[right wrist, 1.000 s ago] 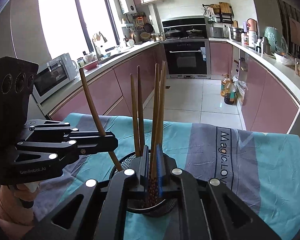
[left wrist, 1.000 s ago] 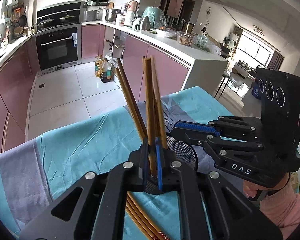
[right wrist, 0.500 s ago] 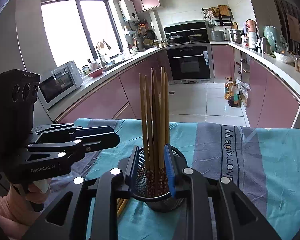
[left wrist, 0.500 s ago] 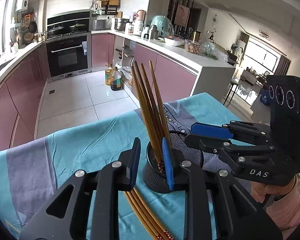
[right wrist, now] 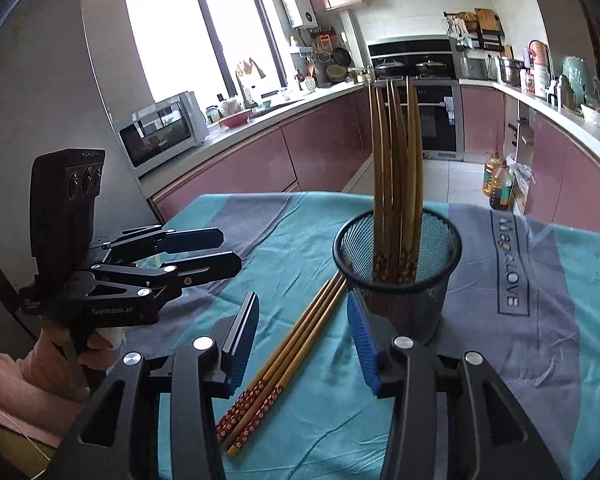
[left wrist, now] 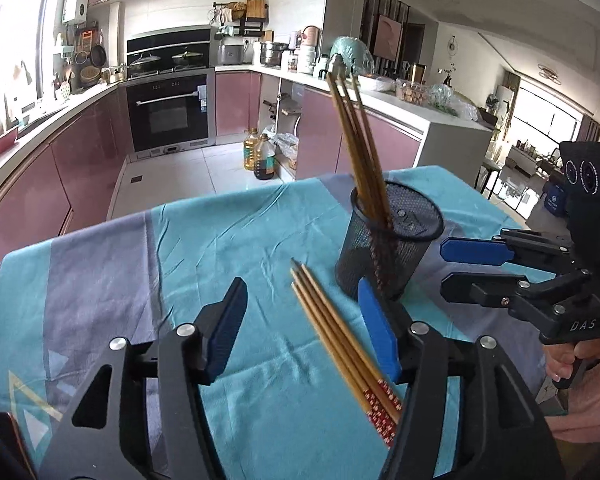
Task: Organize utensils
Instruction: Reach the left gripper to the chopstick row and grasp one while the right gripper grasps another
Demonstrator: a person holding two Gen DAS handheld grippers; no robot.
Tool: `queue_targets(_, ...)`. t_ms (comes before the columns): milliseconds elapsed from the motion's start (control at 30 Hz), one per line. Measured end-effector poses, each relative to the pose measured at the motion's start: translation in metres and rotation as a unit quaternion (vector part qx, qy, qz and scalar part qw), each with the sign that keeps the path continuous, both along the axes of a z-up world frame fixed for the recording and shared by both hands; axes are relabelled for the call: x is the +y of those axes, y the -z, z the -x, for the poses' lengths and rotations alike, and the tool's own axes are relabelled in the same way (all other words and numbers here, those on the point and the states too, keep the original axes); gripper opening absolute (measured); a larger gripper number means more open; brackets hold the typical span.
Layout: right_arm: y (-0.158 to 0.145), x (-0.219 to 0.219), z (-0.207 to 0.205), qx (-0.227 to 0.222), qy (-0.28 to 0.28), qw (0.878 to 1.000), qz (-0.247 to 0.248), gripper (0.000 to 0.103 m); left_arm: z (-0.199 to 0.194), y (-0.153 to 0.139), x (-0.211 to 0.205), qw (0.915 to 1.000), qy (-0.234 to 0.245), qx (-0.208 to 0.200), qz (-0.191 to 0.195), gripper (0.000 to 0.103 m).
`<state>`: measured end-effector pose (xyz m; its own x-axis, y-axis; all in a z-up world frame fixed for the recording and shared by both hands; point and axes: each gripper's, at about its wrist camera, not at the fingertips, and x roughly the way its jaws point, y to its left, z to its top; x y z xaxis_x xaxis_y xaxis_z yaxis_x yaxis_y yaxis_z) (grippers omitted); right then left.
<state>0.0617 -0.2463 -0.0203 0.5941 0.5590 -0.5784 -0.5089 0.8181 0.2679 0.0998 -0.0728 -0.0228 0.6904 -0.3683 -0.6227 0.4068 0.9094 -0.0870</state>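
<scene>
A black mesh cup (left wrist: 392,240) stands on the blue cloth, with several brown chopsticks (left wrist: 356,144) upright in it; it also shows in the right wrist view (right wrist: 400,264), as do the chopsticks (right wrist: 396,152). More chopsticks (left wrist: 340,340) lie flat on the cloth beside the cup, also in the right wrist view (right wrist: 288,356). My left gripper (left wrist: 304,328) is open and empty above the lying chopsticks. My right gripper (right wrist: 304,336) is open and empty, also over them, close to the cup.
The table has a blue and grey cloth (left wrist: 180,248), its far edge dropping to the kitchen floor. Oil bottles (left wrist: 260,156) stand on the floor. Pink cabinets and an oven (left wrist: 168,116) lie beyond. The right gripper's body (left wrist: 540,280) is right of the cup.
Both grippers have let go of the chopsticks, which now stand in the cup. Both jaws have opened wide and drawn back, bringing the lying chopsticks into view.
</scene>
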Motion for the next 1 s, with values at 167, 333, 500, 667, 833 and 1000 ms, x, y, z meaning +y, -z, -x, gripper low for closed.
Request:
queue_targets(167,0.038,0.012,-0.006,0.05,0.012,0.999,0.018,0.045,0.005,0.042,0.006,0.9988,-0.012,0.037,-0.028,0.063)
queue_targets(333,0.054,0.02,-0.006,0.071,0.02,0.997,0.029,0.045,0.006,0.061,0.003,0.9978,-0.009,0.057,-0.032,0.063)
queue_targets(500,0.06,0.03,-0.005,0.071,0.023,0.996,0.056,0.045,0.006,0.072,-0.004,0.9967,-0.004,0.07,-0.041,0.063)
queue_targets(667,0.063,0.037,-0.005,0.067,0.02,0.995,0.07,0.045,0.002,0.079,-0.004,0.9956,-0.006,0.084,-0.041,0.062)
queue_targets(833,0.065,0.045,-0.006,0.066,0.019,0.994,0.082,0.045,0.0,0.082,0.0,0.9954,-0.009,0.089,-0.035,0.062)
queue_targets(1000,0.069,0.051,-0.007,0.064,0.024,0.992,0.104,0.045,-0.002,0.083,0.003,0.9952,-0.006,0.094,-0.028,0.061)
